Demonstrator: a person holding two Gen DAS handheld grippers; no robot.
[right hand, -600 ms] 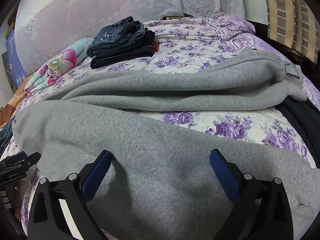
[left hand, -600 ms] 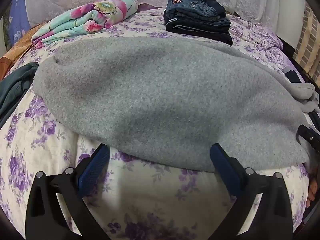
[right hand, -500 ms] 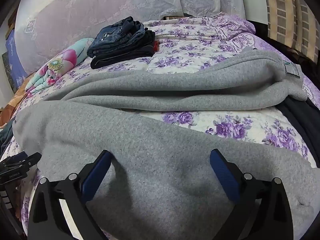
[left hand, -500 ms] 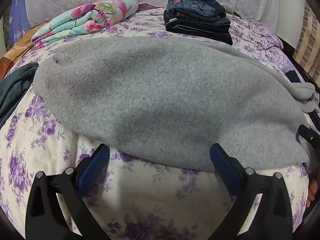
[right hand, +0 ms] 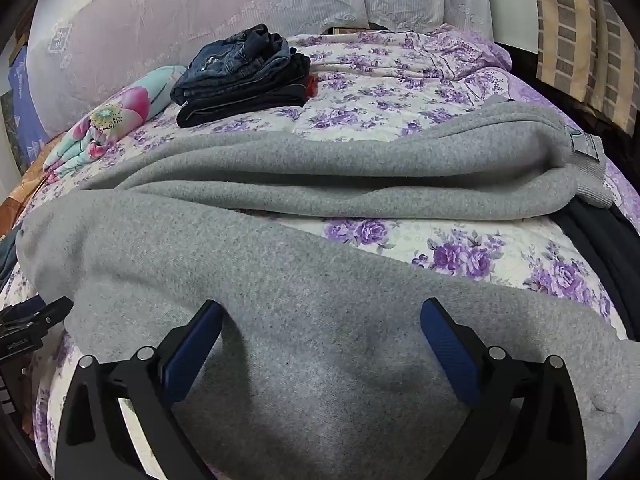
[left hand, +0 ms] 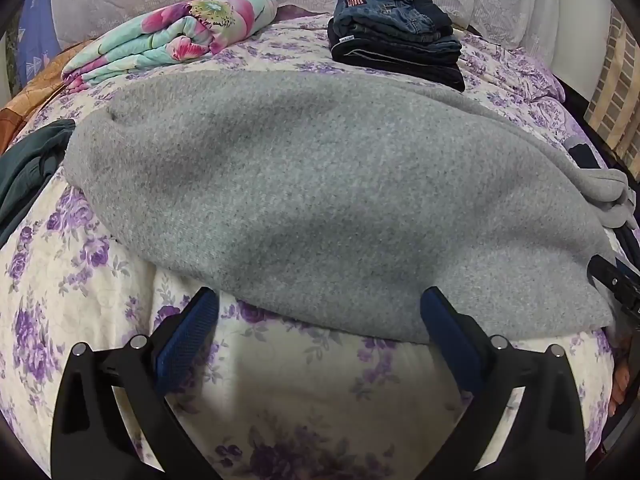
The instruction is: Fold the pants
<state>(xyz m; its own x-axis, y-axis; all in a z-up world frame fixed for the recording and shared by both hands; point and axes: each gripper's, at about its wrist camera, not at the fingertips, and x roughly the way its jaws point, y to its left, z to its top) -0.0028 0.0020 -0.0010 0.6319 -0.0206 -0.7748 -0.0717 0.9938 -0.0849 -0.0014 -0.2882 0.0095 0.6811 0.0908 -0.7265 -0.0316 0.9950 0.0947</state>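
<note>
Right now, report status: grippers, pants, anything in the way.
Left gripper open, empty, at near edge of gray pants. Right gripper open above them. Pants spread flat, unfolded. Folded jeans and blanket behind, clear.

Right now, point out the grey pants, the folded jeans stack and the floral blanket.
grey pants (left hand: 320, 184), left wrist view, middle of the near leg.
folded jeans stack (left hand: 396, 36), left wrist view, its front folds.
floral blanket (left hand: 176, 40), left wrist view, top fold.

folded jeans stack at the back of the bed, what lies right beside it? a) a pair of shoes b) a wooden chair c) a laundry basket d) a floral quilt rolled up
d: beside the folded jeans stack, near the headboard, lies a rolled floral quilt in pink and turquoise; both rest on the bedspread.
</note>
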